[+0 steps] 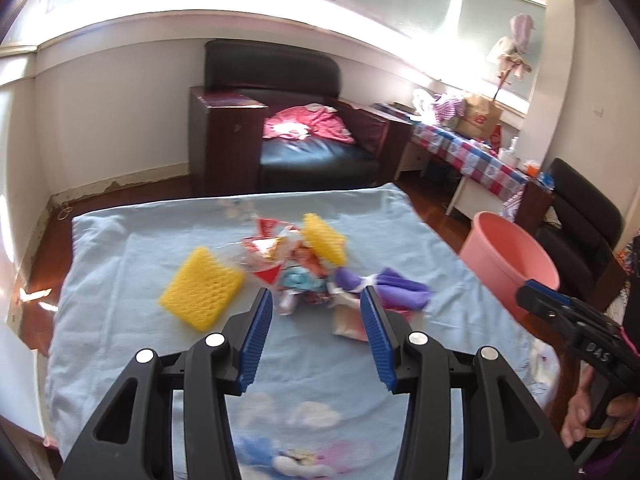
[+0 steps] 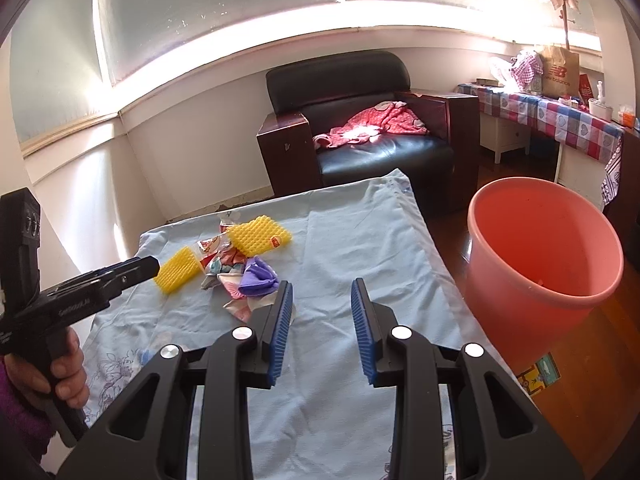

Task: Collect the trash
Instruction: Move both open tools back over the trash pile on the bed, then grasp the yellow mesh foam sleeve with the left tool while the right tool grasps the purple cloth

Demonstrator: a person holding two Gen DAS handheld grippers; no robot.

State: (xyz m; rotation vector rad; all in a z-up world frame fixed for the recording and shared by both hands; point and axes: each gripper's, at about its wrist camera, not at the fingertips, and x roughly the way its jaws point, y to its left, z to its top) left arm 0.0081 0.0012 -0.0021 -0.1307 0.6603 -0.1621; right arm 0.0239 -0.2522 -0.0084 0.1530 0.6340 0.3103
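Trash heaped on a cloth-covered tabletop, with both grippers held empty before it.

A light blue cloth [image 1: 132, 248] is spread over the tabletop, and a pink bucket [image 2: 544, 240] is seen just beside its right edge. The trash pile [image 1: 304, 268] of wrappers, purple scraps and two yellow foam nets is gathered mid-cloth. The left gripper [image 1: 316, 300] is pointed straight at the pile, just short of it, its jaws spread wide with nothing between them. The right gripper [image 2: 322, 294] is held to the right of the pile, between it and the bucket, jaws narrower but parted and empty.
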